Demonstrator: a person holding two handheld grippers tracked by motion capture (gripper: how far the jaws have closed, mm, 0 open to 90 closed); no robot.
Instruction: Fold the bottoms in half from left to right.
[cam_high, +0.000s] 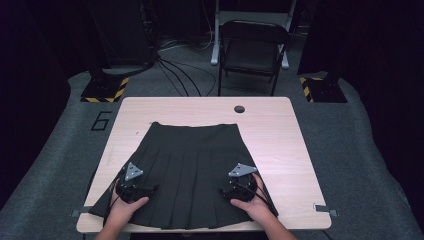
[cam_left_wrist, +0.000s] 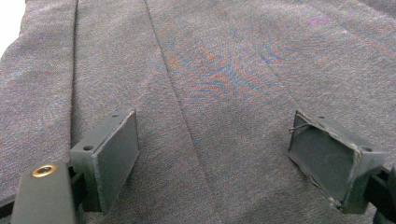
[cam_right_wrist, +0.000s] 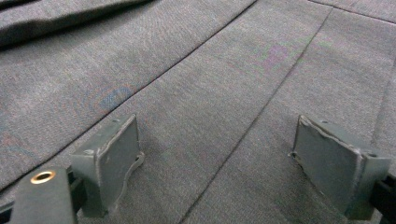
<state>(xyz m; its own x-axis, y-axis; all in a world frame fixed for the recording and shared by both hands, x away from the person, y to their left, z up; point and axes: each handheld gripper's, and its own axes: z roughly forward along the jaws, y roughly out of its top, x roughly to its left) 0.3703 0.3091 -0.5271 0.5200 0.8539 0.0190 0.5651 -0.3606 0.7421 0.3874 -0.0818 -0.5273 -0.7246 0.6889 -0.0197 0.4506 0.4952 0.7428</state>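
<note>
A dark pleated skirt (cam_high: 192, 165) lies flat on the light wooden table (cam_high: 295, 145), waistband toward the far side, hem at the near edge. My left gripper (cam_high: 131, 176) rests over the skirt's near-left part, held by a hand. Its jaws stand wide open just above the cloth (cam_left_wrist: 219, 93), with only flat fabric and a pleat line between them. My right gripper (cam_high: 239, 175) sits over the near-right part of the skirt. It is open too, its fingers (cam_right_wrist: 112, 158) low over the pleats (cam_right_wrist: 219, 93), nothing pinched.
A black folding chair (cam_high: 252, 50) stands beyond the table's far edge, with cables on the floor beside it. A round hole (cam_high: 239, 108) marks the tabletop near the far edge. Bare wood shows left, right and behind the skirt.
</note>
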